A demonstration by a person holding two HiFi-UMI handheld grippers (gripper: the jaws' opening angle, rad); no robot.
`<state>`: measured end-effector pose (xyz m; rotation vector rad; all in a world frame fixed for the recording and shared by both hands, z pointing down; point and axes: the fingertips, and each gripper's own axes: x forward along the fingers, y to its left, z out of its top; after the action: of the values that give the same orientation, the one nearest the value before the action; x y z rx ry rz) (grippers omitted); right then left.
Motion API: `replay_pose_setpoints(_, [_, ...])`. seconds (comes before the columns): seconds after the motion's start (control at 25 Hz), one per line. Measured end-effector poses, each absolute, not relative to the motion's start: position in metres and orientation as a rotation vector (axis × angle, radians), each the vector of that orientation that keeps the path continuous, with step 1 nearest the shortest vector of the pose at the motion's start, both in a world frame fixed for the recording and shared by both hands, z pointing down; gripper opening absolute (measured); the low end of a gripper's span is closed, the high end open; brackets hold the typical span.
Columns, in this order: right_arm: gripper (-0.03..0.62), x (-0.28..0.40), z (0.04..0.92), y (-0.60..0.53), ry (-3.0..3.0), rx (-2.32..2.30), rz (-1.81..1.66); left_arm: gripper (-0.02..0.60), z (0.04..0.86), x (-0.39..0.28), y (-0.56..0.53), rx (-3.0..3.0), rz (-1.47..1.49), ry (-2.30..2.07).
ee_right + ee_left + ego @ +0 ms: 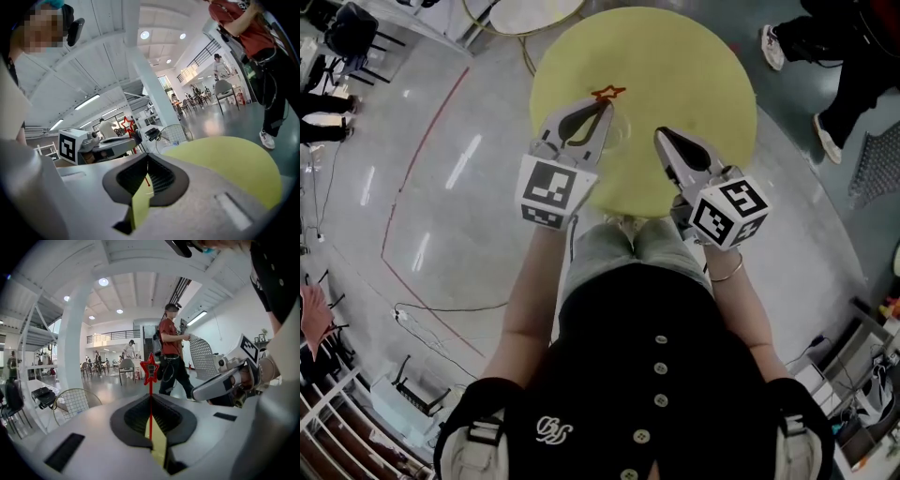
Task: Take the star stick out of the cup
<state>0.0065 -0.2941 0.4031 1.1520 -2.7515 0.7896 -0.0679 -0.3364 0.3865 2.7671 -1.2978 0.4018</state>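
Note:
The star stick, a thin red rod topped by a red outline star point(607, 93), is pinched between the tips of my left gripper point(605, 104), which is shut on it over the round yellow table point(703, 84). In the left gripper view the star point(150, 369) stands upright above the closed jaws of that gripper point(151, 401). A clear cup point(621, 133) shows only faintly below the left tips; I cannot tell whether the stick's lower end is inside it. My right gripper point(660, 137) is shut beside the cup, with nothing seen in it. The right gripper view shows the star point(126, 124).
A person in a red shirt point(171, 341) walks beyond the table, and their shoes point(772, 45) are near its far right edge. A round wire-mesh chair point(72, 404) stands on the left. Grey floor surrounds the table, with a red line point(403, 187) on it.

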Motion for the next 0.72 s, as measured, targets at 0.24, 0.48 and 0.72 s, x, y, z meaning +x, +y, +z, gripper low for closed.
replay_pose_setpoints(0.24, [0.003,-0.001,0.386,-0.296,-2.798,1.126,0.732,0.014,0.359,-0.079,-0.329,2.747,0.176,-1.351])
replay_pose_setpoints(0.48, [0.003,-0.016,0.375,-0.305,-2.84,1.106,0.692,0.014,0.337,-0.105,-0.325,2.732,-0.037,-1.403])
replay_pose_setpoints(0.72, [0.003,-0.022,0.358,-0.303,-2.872,1.069,0.649,0.014,0.315,-0.123,-0.317,2.72,-0.172,-1.46])
